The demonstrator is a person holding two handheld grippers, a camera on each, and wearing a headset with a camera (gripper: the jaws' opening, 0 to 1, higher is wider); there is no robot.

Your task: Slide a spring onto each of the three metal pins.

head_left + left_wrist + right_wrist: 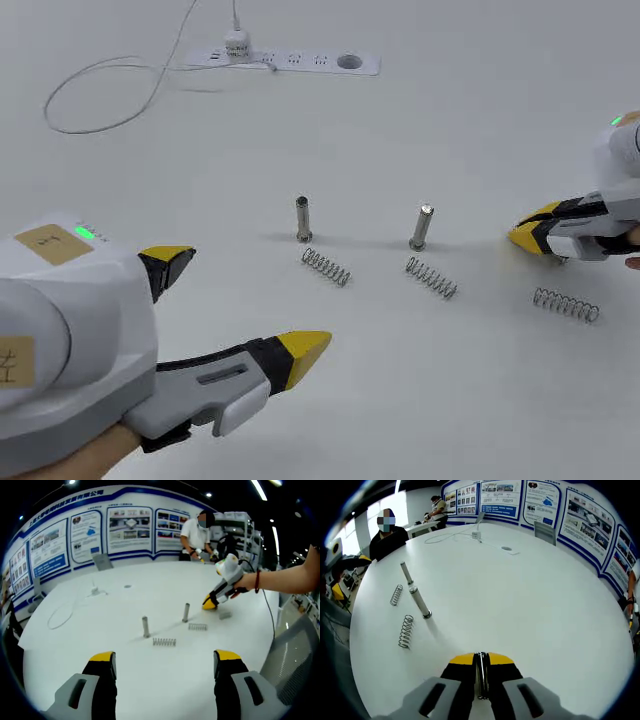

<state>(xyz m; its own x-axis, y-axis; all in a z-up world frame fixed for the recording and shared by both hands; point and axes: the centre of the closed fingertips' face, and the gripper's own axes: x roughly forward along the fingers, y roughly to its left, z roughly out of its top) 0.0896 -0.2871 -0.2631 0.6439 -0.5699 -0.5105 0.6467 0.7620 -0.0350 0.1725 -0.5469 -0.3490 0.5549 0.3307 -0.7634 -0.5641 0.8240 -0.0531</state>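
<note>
**A:** White desk [450, 400]. Left hand-held gripper [240, 300] gapes wide, empty, well apart from the upright pins [303, 218]. Which side's closer?

**B:** Right hand-held gripper [527, 238] imo, pinched on what looks like the 3rd pin [481, 680]. Loose spring [566, 304] lies flat just beside its tip, axis left-right, on your side.
</note>
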